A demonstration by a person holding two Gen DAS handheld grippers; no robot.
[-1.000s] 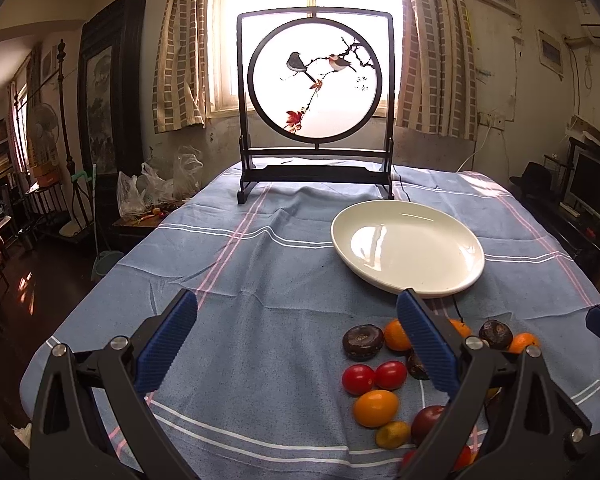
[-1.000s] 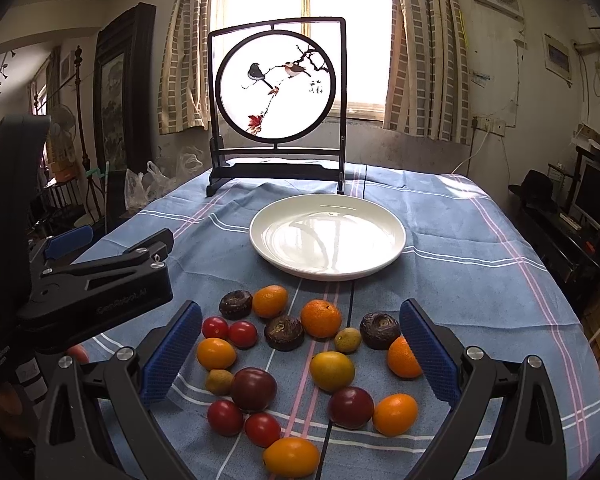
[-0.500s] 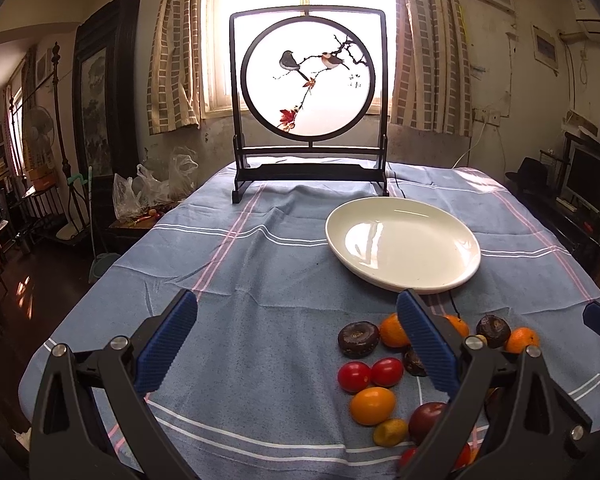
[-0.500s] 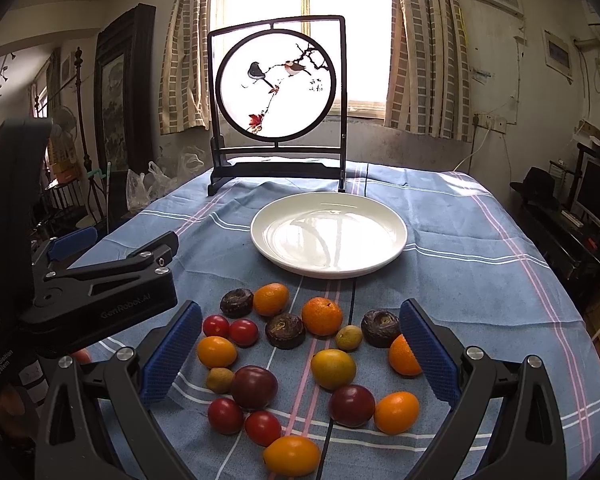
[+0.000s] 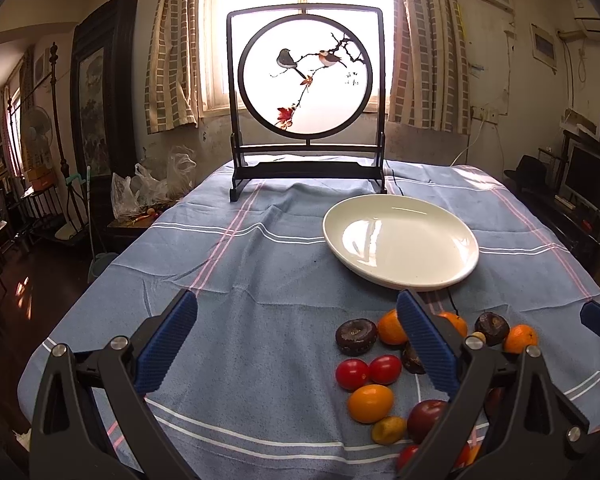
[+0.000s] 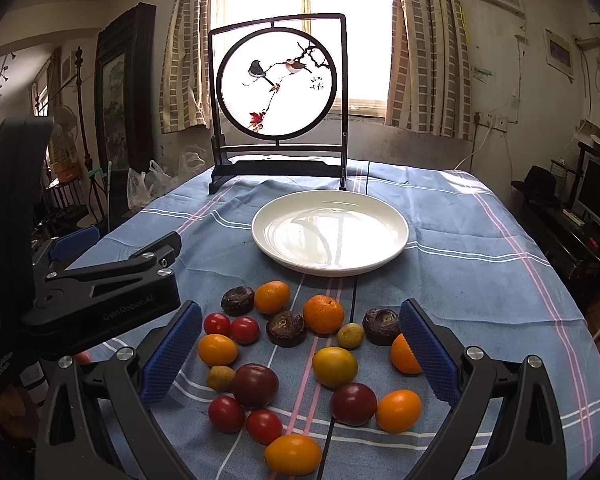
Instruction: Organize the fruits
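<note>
In my left view, my left claw [image 5: 296, 344] fills the bottom of the frame, spread wide with nothing between its blue pads [image 5: 166, 346], over bare blue cloth [image 5: 240, 280] on the bench. Right of centre sits the white plate [image 5: 400, 246], with nothing on it. Below it, at lower right, the fruits [image 5: 370, 376] lie loose on the cloth, my right pad partly covering them. The bird screen [image 5: 306, 100] stands at the top centre, in front of the window.

In my right view, the left claw's black body [image 6: 100, 300] shows at the left edge. My right claw [image 6: 300, 354] is also wide open and holds nothing; it hangs over the fruits [image 6: 300, 352], which spread across the lower middle: oranges, red tomatoes, dark plums and brown ones. The plate [image 6: 330, 234] lies just beyond them, at centre.
</note>
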